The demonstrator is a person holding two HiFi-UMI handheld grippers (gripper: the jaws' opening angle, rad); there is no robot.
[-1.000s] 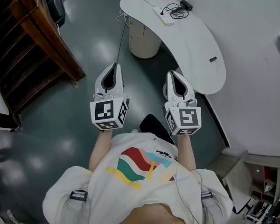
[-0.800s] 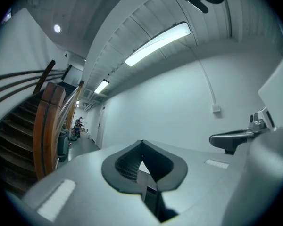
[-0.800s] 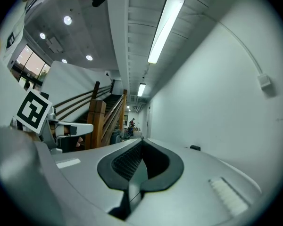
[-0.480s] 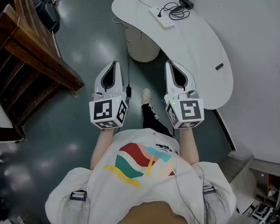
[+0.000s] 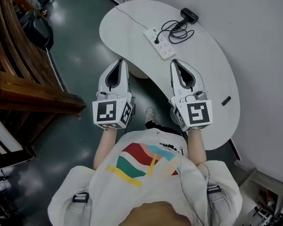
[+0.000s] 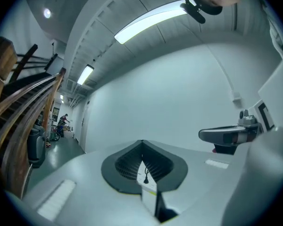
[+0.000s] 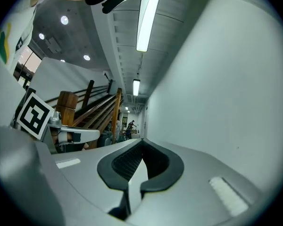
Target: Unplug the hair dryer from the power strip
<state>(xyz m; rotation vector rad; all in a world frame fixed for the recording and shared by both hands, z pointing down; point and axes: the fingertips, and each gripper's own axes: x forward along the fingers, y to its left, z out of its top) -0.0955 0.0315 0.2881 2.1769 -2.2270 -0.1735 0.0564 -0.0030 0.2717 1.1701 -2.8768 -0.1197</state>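
Left tongs (image 5: 120, 62), right tongs (image 5: 175, 62): both clenched tight, empty, side by side, tips over near edge of surface (image 5: 127, 22). Black-and-white square marks on cubes. Surface white, smooth, bean-shaped. Flat white power strip (image 5: 159, 43) just ahead of tips. Black cord (image 5: 178, 31) loops across it to small black hair dryer (image 5: 189, 16) beyond.

Looking into an open hall of an office or lab building, taking in a glossy dark floor (image 5: 80, 41), a wooden staircase (image 5: 23, 84), a plain white wall (image 5: 259, 36), strip lights (image 6: 151, 19) along a ribbed ceiling (image 6: 132, 4) and a curved white surface (image 5: 122, 36) by the wall.
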